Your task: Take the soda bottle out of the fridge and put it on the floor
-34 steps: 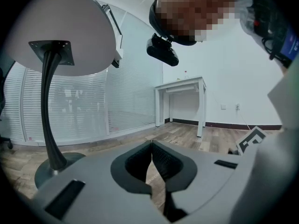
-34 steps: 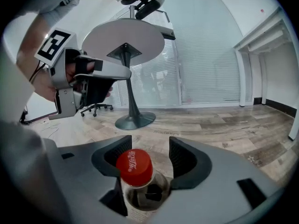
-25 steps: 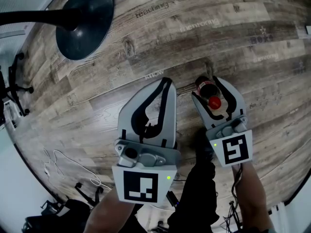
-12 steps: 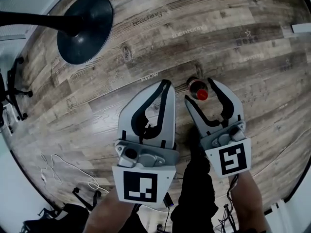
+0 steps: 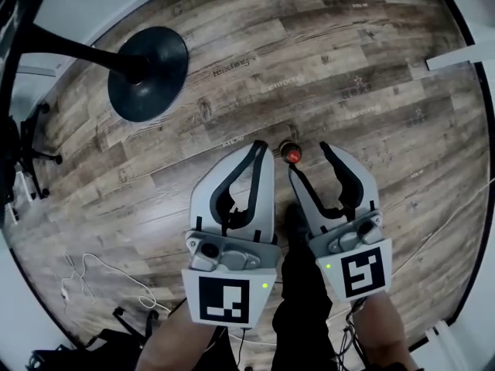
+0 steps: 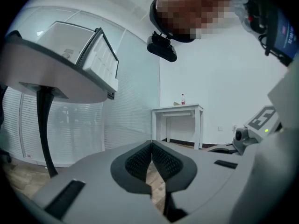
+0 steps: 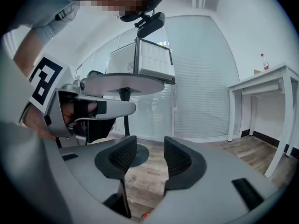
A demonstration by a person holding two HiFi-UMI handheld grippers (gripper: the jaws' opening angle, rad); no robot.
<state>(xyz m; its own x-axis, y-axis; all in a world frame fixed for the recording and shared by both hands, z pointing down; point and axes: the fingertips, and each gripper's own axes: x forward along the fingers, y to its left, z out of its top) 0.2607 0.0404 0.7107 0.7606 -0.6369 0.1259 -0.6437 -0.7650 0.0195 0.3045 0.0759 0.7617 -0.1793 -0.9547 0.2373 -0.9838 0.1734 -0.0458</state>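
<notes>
Wooden floor (image 5: 363,68) in the head view carries the soda bottle (image 5: 292,154), standing just ahead of the jaw tips. Left gripper view: the left gripper (image 6: 151,148) has its jaws pressed together, empty. Right gripper view: the right gripper (image 7: 145,158) has its jaws apart; they have just been closing, with nothing between them.

The floor (image 5: 371,60) is grey-brown wood plank with a coarse grain and a matt face. The round base (image 5: 148,74) is dark and smooth with a dull sheen. The left tool (image 5: 261,147) has a pale grey matt plastic shell. Its pads (image 6: 139,161) are black, ribbed and rubbery. The bottle (image 5: 292,154) has a glossy red cap. The desk (image 6: 180,109) is smooth and white.
</notes>
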